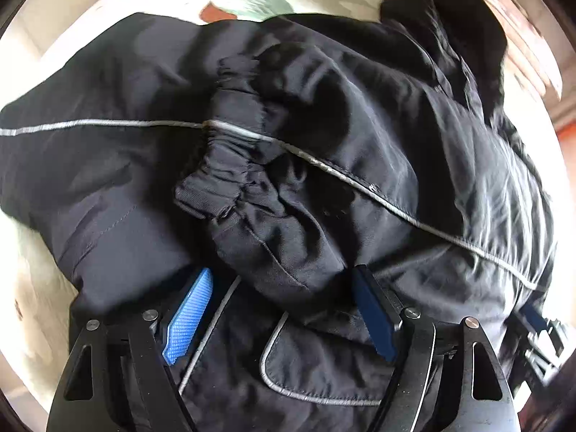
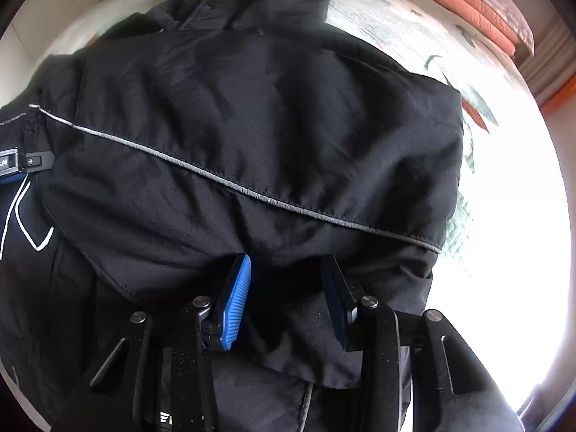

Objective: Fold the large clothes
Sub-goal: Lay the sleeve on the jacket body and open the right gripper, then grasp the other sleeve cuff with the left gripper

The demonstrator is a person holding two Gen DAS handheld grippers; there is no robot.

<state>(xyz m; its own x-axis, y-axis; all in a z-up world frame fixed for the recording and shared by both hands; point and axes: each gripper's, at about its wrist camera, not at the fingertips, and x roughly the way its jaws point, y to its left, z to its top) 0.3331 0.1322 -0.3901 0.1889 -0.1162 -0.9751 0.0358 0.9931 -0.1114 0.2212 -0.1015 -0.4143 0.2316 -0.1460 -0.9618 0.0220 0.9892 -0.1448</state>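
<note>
A black jacket (image 1: 360,115) with grey reflective piping lies bunched on a light patterned surface. In the left wrist view a sleeve with an elastic cuff (image 1: 216,187) is folded across the body. My left gripper (image 1: 284,273) is open, its blue-padded fingers either side of the sleeve's lower part. In the right wrist view the jacket (image 2: 252,115) fills the frame, its hood at the top. My right gripper (image 2: 286,266) is open, fingers straddling a fold of the jacket's fabric. The left gripper shows at that view's left edge (image 2: 21,162).
The light cloth with leaf prints (image 2: 396,36) lies under the jacket. Orange cushions (image 2: 468,3) are at the far right. Bright glare washes out the surface (image 2: 511,216) to the right. The right gripper shows at the left wrist view's right edge (image 1: 540,331).
</note>
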